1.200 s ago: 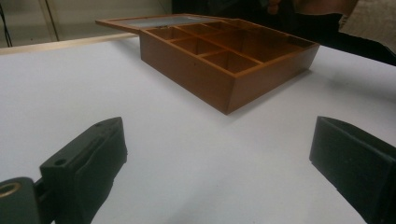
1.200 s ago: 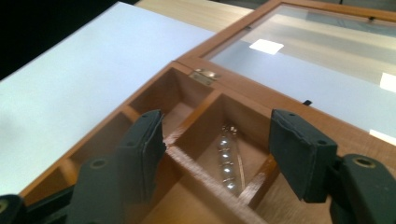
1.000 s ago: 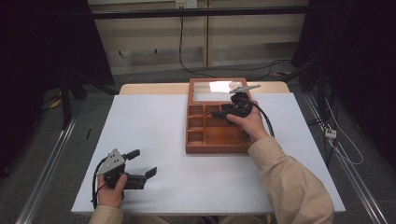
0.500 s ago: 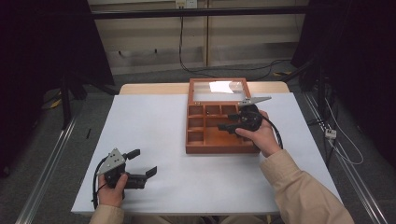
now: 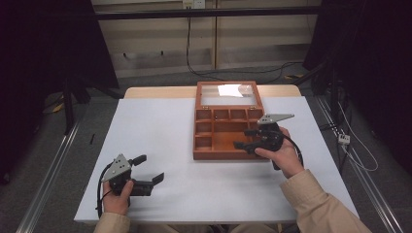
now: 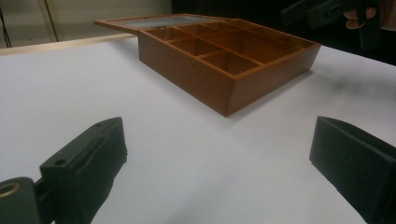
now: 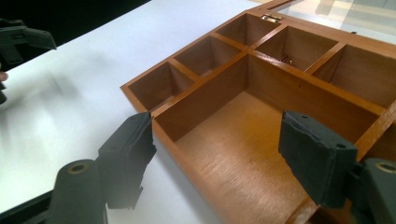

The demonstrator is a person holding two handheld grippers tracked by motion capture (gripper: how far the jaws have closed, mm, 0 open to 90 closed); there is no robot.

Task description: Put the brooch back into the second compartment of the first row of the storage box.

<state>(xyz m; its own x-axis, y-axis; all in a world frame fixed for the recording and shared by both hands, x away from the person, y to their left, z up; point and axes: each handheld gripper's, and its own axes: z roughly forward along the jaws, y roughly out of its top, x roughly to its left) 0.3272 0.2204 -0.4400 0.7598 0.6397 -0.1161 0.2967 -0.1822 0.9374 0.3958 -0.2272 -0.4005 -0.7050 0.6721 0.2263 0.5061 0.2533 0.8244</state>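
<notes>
A wooden box (image 5: 204, 154) with several compartments lies open on the white table (image 5: 160, 131), its glass lid (image 5: 228, 92) laid flat behind it. My right gripper (image 5: 245, 138) hovers over the box's near right part, open, with nothing between its jaws. In the right gripper view the gripper (image 7: 215, 154) looks into the large empty compartment (image 7: 243, 154). My left gripper (image 5: 148, 169) rests open near the table's front left corner, far from the box. In the left gripper view, the box (image 6: 224, 60) lies ahead beyond the gripper (image 6: 219, 168).
A cable trails from each gripper. Metal rails run along the floor on both sides of the table. Dark curtains and cables on the floor lie behind the far edge.
My right gripper has drawn back from the far part of the box toward its near right corner. The left gripper has stayed in place.
</notes>
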